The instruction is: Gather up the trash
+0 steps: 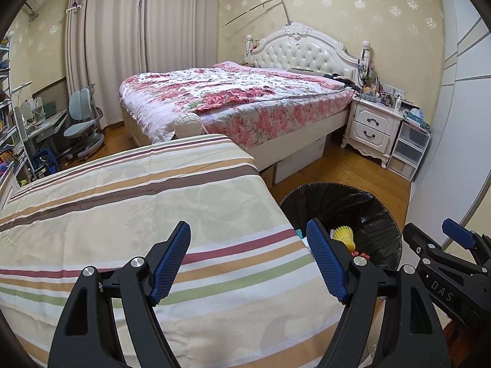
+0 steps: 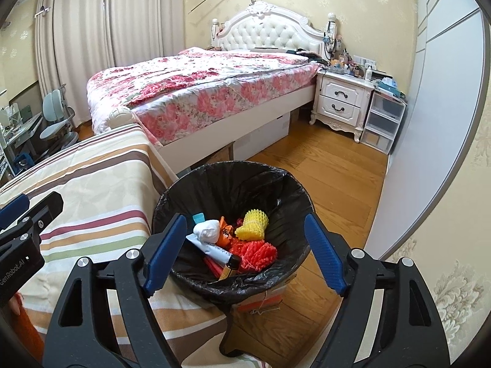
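Black liner plastic rings the trash bin, and we find it dead ahead of our right gripper, at twelve o'clock and below the blue pads, so that the bin mouth fills the gap between them. Both fingers of that gripper stand wide apart and hold nothing. Inside the bin lie a yellow foam fruit net, a red foam fruit net, a crumpled white tissue, a white tube with its long axis running from ten o'clock to four o'clock, and some orange wrappers.

Our left gripper is likewise spread wide and empty. It hangs over the striped cloth, a cream cover with brown, red and green bands, and from it the bin sits at about two o'clock, just beside the cloth's edge. The right gripper shows at three o'clock of that view.

We see no loose trash on the striped cloth or on the wooden floor near the bin, so we judge the collecting largely done. If another piece turns up, the right hand is the nearer to the bin for dropping; the left is better placed over the cloth for picking. The floral bed lies well apart, at eleven o'clock.
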A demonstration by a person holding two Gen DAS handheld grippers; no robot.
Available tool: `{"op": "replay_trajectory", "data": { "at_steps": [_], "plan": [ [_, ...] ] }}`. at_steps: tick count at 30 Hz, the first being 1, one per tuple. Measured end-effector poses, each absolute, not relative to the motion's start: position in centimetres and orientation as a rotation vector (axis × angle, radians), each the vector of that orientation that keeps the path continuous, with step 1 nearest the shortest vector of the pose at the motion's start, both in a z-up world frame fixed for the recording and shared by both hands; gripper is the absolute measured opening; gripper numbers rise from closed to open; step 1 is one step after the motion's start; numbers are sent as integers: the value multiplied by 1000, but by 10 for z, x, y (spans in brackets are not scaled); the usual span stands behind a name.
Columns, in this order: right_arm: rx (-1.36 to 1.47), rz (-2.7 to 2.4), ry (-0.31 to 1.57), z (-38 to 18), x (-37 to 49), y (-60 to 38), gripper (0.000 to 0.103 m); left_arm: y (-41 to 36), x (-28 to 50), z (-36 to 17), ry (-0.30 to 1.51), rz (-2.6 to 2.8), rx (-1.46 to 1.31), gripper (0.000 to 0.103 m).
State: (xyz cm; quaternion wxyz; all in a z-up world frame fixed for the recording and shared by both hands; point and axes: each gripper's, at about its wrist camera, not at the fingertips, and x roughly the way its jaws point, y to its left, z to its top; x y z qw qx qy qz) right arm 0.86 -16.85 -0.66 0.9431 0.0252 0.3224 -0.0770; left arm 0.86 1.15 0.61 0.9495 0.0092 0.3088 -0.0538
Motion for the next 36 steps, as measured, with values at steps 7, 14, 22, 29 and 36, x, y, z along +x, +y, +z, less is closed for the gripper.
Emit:
{"op": "replay_trajectory", "data": {
  "at_steps": [7,14,22,29,36],
  "plan": [
    [42,-152,642,-2,3,-163,77,14,5,7,622,-107,14,76],
    [44,-152,641,-2,2,-163,77,15,1,8,620,-108,11,76],
    [44,-153,641,-2,2,-163,77,15,-1,10,621,-109,7,76],
    [44,-152,640,-2,2,-164,77,15,-1,10,623,-109,7,76],
    [44,-152,638,-1,0,-163,77,15,-1,9,622,-108,7,76]
  ]
}}
